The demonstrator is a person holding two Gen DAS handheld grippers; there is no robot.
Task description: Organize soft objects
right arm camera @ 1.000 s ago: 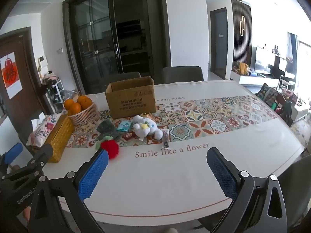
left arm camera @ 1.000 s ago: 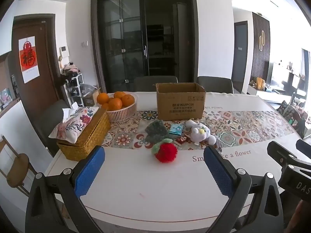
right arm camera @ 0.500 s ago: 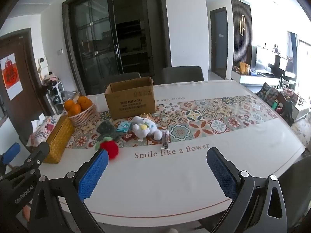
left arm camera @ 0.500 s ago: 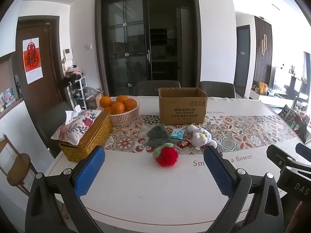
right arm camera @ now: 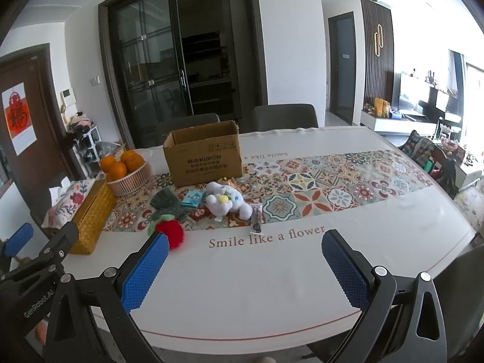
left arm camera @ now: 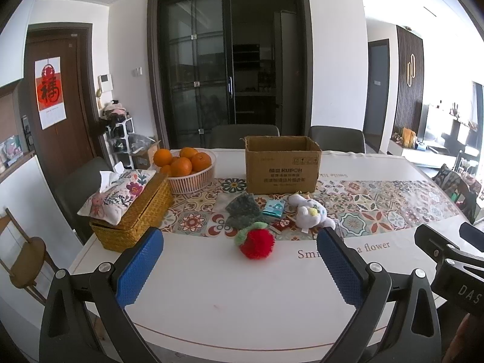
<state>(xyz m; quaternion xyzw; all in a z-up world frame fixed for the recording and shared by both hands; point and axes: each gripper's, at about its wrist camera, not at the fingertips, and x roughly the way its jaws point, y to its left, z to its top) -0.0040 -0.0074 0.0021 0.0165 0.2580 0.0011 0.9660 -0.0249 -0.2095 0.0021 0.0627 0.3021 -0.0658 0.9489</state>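
Nearest the lenses, the left gripper and the right gripper are hovering over the near edge of the white table, each with its blue-padded fingers spread wide and nothing between them. Compared with a second ago, the left wrist view is sitting slightly higher and tipped up, so more wall and ceiling are showing, while the right wrist view is looking almost unchanged; no object is lying differently, so the sorting is judged not yet begun.

Just beyond the left gripper, the red pom-pom strawberry is resting on the plain cloth, its green tuft touching the patterned runner. Behind it the soft things are clustering on the runner: a dark green knitted piece, a small teal pouch, a white plush toy lying on its side, and a slim dark packet just beside the plush (its contents are too small to read).

Farther back, the open cardboard box is standing upright behind the cluster, the likely destination. To the left, a wicker tissue box under a floral cover and a basket of oranges are standing apart from the task things. The strawberry is lying nearest the left gripper, so it is probably the first pick
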